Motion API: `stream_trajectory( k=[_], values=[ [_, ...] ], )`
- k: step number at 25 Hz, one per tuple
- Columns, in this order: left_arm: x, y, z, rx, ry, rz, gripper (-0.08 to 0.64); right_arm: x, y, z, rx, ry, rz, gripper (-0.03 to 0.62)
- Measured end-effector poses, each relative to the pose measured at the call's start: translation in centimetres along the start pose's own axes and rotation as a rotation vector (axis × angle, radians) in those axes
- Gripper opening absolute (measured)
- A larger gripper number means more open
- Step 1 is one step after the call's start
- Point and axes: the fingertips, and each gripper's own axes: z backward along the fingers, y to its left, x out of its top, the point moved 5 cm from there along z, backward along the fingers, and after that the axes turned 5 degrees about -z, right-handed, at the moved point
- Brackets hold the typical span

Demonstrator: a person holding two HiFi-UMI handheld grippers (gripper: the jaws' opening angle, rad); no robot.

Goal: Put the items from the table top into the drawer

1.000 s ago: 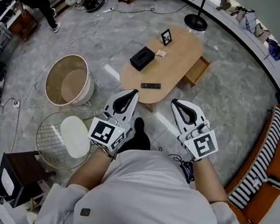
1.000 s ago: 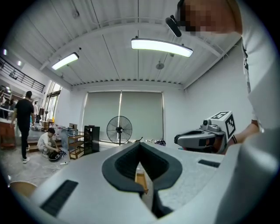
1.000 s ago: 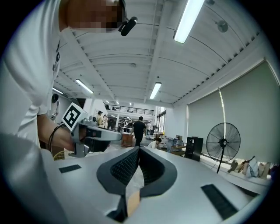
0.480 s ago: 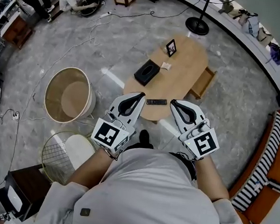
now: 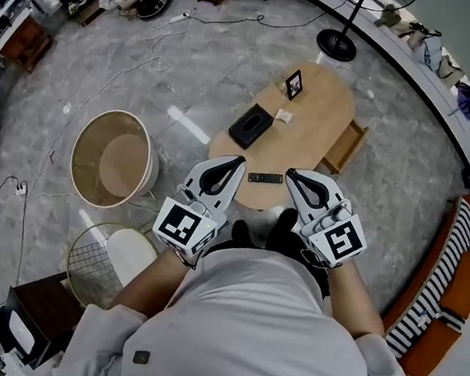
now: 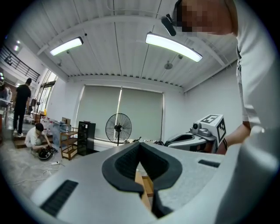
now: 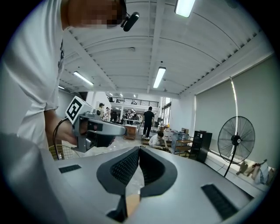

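We are stepping nearer the oval light-wood table (image 5: 318, 108); no picking is starting yet. The left gripper (image 5: 236, 164) and right gripper (image 5: 291, 175) are riding closed, empty

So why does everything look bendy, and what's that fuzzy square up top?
Head view: the wide lens bends the floor round, and the table looks tiny. Left gripper view: the ceiling light glares white, and the corners go black. Both gripper views: the fuzzy square is a patch hiding a face.
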Motion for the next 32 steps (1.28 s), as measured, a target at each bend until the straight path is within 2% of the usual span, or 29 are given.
stream_trajectory(
  k=[10,19,23,25,28,32],
  values=[
    [-3.1,2.6,-3.1,0.067,0.048,0.057,0.009,-3.0,-3.9,-4.1,0.092,0.1,-0.03,0.028],
    [-8.1,4.7,-7.5,0.142,0.144,0.123,0.009,-8.9,-9.0,-8.2,0.216,0.207,-0.046,0.031],
    [-10.9,5.0,-9.3,0.185,0.21,0.153,0.009,-12.4,-10.9,-10.1,0.297,0.258,-0.061,0.031],
    [-12.7,5.2,-10.0,0.204,0.243,0.171,0.009,-14.6,-11.8,-11.4,0.347,0.27,-0.025,0.047],
    [-15.9,5.4,-10.7,0.227,0.314,0.213,0.009,-18.5,-12.4,-13.4,0.418,0.298,0.034,0.109],
    [-20.5,5.9,-11.7,0.238,0.367,0.241,0.009,-24.4,-12.9,-15.5,0.483,0.383,0.079,0.126]
  ],
)
